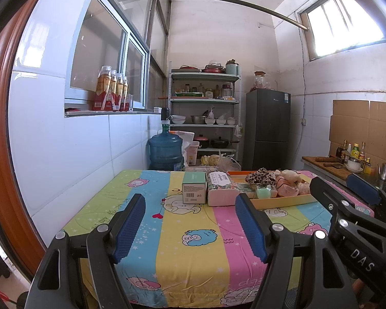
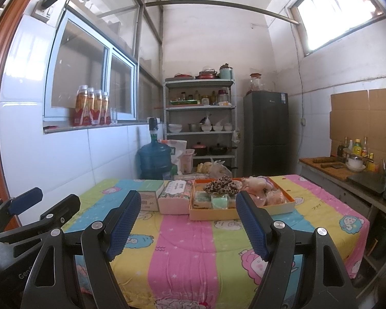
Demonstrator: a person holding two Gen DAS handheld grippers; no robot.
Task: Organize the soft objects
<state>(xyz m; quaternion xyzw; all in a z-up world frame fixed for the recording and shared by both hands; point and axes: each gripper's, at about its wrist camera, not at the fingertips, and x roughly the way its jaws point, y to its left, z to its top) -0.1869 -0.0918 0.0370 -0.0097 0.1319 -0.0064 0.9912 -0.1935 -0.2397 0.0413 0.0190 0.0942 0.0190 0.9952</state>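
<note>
An orange tray (image 2: 242, 212) at the far side of the table holds soft things: a leopard-print scrunchie (image 2: 220, 185), pale pink plush pieces (image 2: 260, 186) and a small green item (image 2: 220, 202). Left of the tray lie a pink floral tissue pack (image 2: 176, 195) and a green-white box (image 1: 193, 189). My left gripper (image 1: 190, 228) hovers open over the near half of the table, nothing between its fingers. My right gripper (image 2: 189, 225) is open too, empty, in front of the tray. The same tray (image 1: 285, 200) lies right of centre in the left wrist view, where the right gripper (image 1: 344, 185) shows at the right edge.
A striped cartoon cloth (image 2: 187, 247) covers the table. Behind it stand a blue water jug (image 1: 166, 150), a metal shelf (image 1: 204, 113) with cookware and a dark fridge (image 1: 267, 128). A counter (image 2: 347, 172) with bottles runs along the right. A tiled wall and window are on the left.
</note>
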